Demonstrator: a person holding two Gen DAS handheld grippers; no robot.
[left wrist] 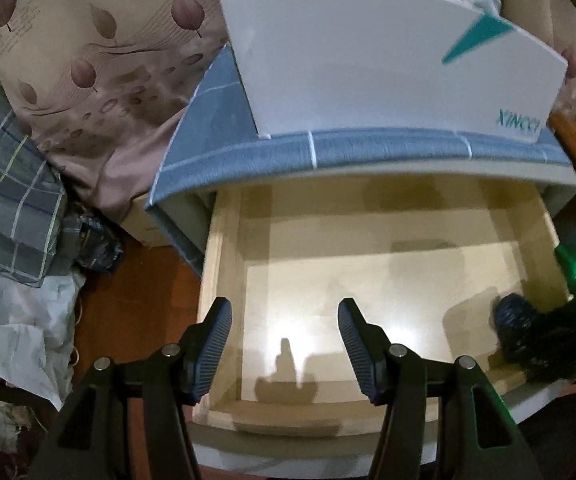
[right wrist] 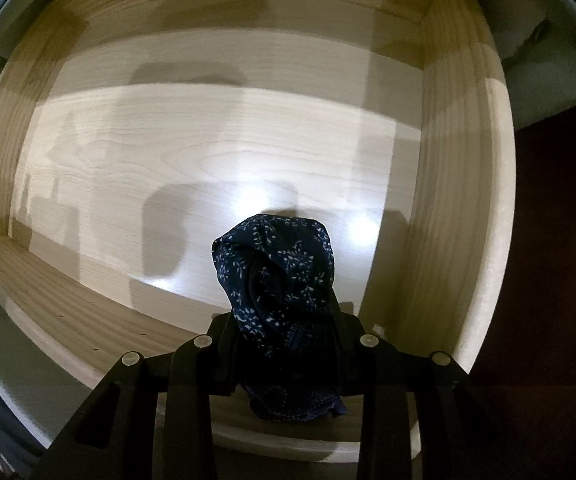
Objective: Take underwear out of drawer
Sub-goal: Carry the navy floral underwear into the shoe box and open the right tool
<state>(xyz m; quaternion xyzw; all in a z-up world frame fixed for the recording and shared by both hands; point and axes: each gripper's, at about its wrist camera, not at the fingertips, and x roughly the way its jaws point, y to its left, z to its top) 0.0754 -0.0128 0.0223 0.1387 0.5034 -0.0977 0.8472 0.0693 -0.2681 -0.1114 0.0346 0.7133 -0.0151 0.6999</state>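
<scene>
Right wrist view: the underwear [right wrist: 278, 276], a dark blue bundle with a pale speckled print, is seen clamped between the fingers [right wrist: 224, 344] of the right gripper [right wrist: 284, 340], which are drawn in tight on the cloth. The bundle bulges out beyond the fingertips and a hem hangs back behind them, so the long axis of the cloth is judged to run along the pointing line of the fingers, not across it. The gripper is aimed down into the drawer [right wrist: 463, 184], near its right-hand wall and front corner. Whether the bundle is touching the drawer floor or is already lifted clear cannot be told from this view.

Left wrist view: the left gripper [left wrist: 284, 344] is seen with its ribbed fingers [left wrist: 216, 344] spread wide and nothing between them, held over the front part of the drawer. From these fingers the underwear lies well off to the right and slightly ahead, beside the right wall; the right hand is therefore far the nearer, and already holds the piece. The coming move is judged to be a straight lift out over the drawer's rim.

Only the left view shows the surroundings: the cabinet top [left wrist: 367, 148] in blue check, a white box [left wrist: 367, 60] on it, and the bed [left wrist: 88, 60] beyond. Only the right view shows the grip itself.
</scene>
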